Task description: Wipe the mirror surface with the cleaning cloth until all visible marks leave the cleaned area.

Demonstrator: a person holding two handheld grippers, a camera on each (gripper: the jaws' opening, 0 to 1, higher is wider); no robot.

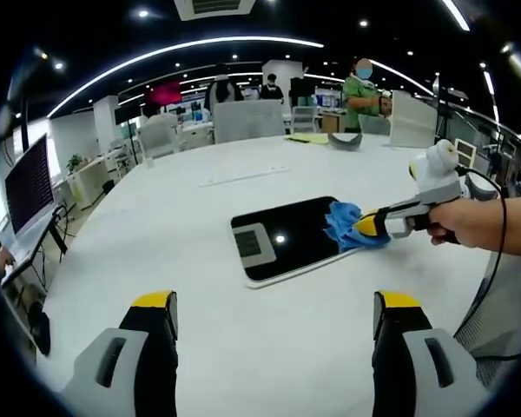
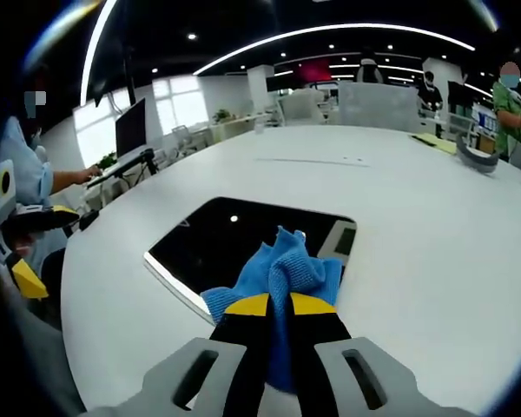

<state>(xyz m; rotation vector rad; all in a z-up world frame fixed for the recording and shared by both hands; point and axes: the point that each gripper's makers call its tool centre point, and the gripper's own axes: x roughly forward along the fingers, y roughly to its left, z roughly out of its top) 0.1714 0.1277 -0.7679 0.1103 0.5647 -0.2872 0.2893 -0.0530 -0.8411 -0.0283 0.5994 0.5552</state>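
Note:
A flat rectangular mirror (image 1: 286, 236) (image 2: 243, 239) with a white rim lies on the white table (image 1: 208, 287) and reflects the dark ceiling and a light spot. A bunched blue cleaning cloth (image 1: 347, 224) (image 2: 282, 269) rests on the mirror's edge. My right gripper (image 2: 280, 306) (image 1: 365, 228) is shut on the cloth, held by a hand entering the left gripper view from the right. My left gripper (image 1: 273, 304) stands open over bare table, well short of the mirror, with nothing between its yellow-tipped fingers (image 1: 154, 301).
The round table's far side holds a yellow sheet (image 1: 308, 137) and a grey curved object (image 1: 346, 139) (image 2: 478, 158). Chairs, desks and monitors (image 1: 30, 182) ring the table. A person in green (image 1: 363, 91) stands at the back; another sits at the left (image 2: 22, 187).

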